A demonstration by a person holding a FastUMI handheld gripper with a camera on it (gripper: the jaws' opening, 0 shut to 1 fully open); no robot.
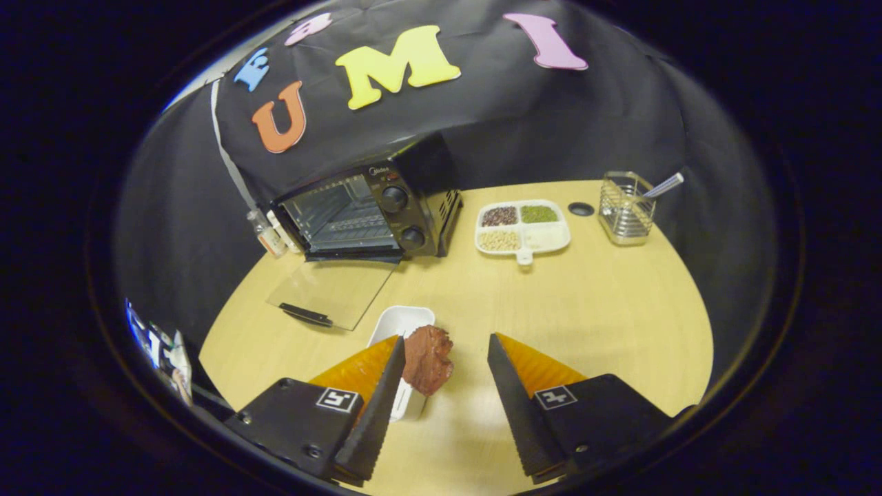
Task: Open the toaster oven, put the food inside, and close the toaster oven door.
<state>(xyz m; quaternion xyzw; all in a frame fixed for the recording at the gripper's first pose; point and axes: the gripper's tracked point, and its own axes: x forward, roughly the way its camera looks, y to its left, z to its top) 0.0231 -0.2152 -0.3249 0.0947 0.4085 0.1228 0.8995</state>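
Toaster oven open on a wooden table, food waiting just ahead of the tongs.

The table (586, 310) carries the black toaster oven (372, 210), its glass door (334, 293) folded flat toward the camera. Right of it sit a divided tray (521, 229) of grains and a wire holder (625, 209). Nearer, a white dish (398, 327) lies by the brown lump of food (427, 359), which touches the left finger while the gripper (446, 351) stands spread, gripping nothing.
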